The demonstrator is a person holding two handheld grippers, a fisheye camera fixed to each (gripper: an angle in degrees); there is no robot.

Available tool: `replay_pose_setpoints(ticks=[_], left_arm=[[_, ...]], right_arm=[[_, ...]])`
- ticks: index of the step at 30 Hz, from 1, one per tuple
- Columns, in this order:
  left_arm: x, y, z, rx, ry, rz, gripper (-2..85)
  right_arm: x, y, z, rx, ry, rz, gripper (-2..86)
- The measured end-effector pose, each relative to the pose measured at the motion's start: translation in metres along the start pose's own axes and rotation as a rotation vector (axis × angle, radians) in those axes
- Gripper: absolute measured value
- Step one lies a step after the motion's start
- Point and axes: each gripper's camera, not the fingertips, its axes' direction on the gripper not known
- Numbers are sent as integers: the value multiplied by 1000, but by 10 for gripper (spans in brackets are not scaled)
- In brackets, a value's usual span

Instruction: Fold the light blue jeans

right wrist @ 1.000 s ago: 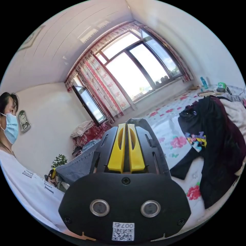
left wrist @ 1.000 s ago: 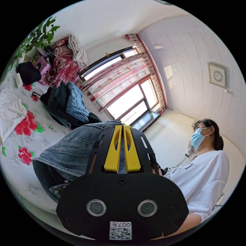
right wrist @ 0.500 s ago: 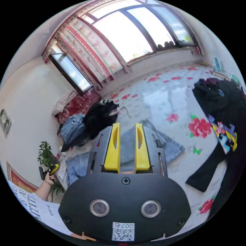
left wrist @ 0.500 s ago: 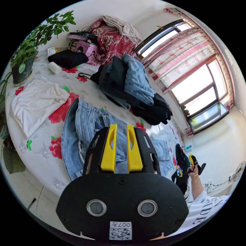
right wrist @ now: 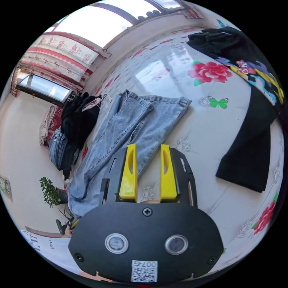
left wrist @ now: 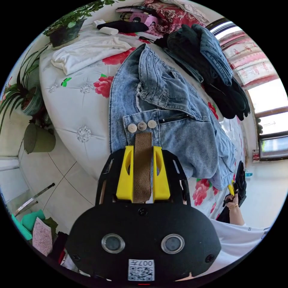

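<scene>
The bed [left wrist: 69, 99] wears a white quilted cover printed with red flowers. The jeans [left wrist: 168, 120] lie spread along it, legs stretched toward the window side [right wrist: 132, 120]. Beside the waistband lies a folded white cloth [left wrist: 87, 52]. A heap of dark clothes and denim [left wrist: 207, 63] sits next to the jeans. A black garment [right wrist: 255, 126] with bright print lies well apart from the leg hems.
</scene>
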Motion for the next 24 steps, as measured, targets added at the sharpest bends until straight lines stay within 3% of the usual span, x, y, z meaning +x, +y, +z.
replay_pose_setpoints(ticks=[4,7,11,16,18,21,24], left_arm=[[27,-10,14,-65,-145,121,57],[37,-16,17,-117,-173,180,22],[32,-4,-11,-38,-86,178,-2],[29,25,-50,9,-8,305,-6],[24,37,-56,-11,-48,386,-7],[6,45,-48,-65,-47,382,-7],[3,46,-60,-63,-9,401,-7]], right_arm=[[-16,-15,0,-94,14,-38,12],[-29,-8,-57,43,-97,-111,1],[-46,43,-175,270,-149,-227,-2],[-31,125,-277,391,-73,-261,-3],[-11,148,-282,348,7,-238,-3],[54,171,-248,86,59,20,-3],[82,198,-243,95,-32,140,-2]])
